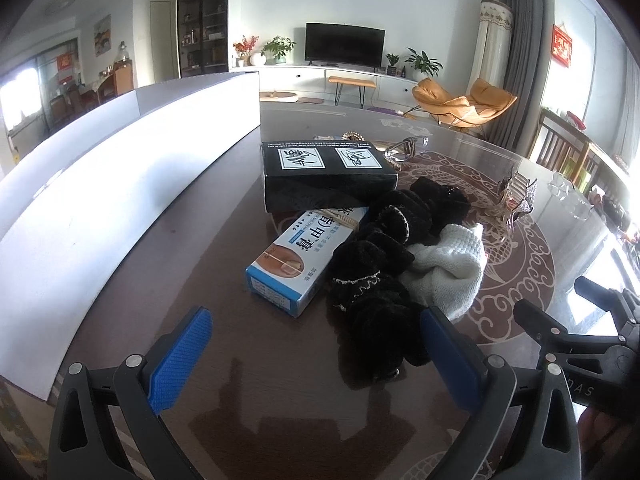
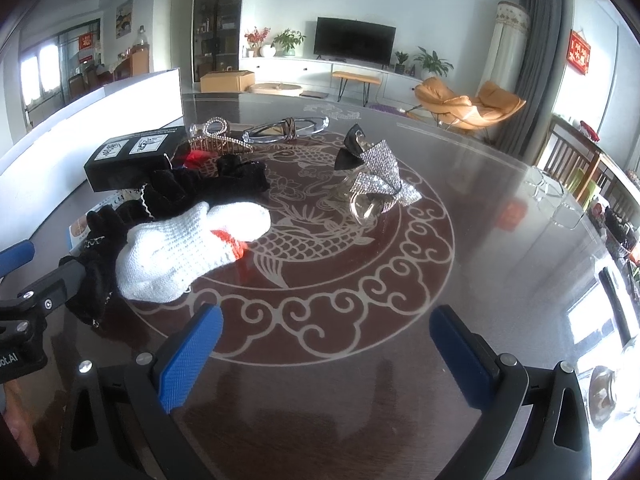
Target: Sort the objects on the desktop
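Note:
A pile lies on the dark glass-topped table (image 1: 224, 408): a black box (image 1: 326, 178) resting on a blue and white carton (image 1: 298, 258), black velvet scrunchies (image 1: 376, 280) and a white knitted glove (image 1: 452, 268). My left gripper (image 1: 316, 340) is open just short of the pile, its right finger beside a scrunchie. In the right wrist view the white glove (image 2: 188, 244) with its red cuff, the scrunchies (image 2: 168, 190), the black box (image 2: 134, 156), a rhinestone bow clip (image 2: 378, 178) and clear glasses (image 2: 286, 128) show. My right gripper (image 2: 326, 338) is open over bare table.
A long white board (image 1: 120, 200) stands along the left of the table. A gold hair comb (image 2: 218, 140) lies behind the black box. The other gripper's black frame (image 1: 592, 344) sits at the right. Chairs stand past the table's right edge.

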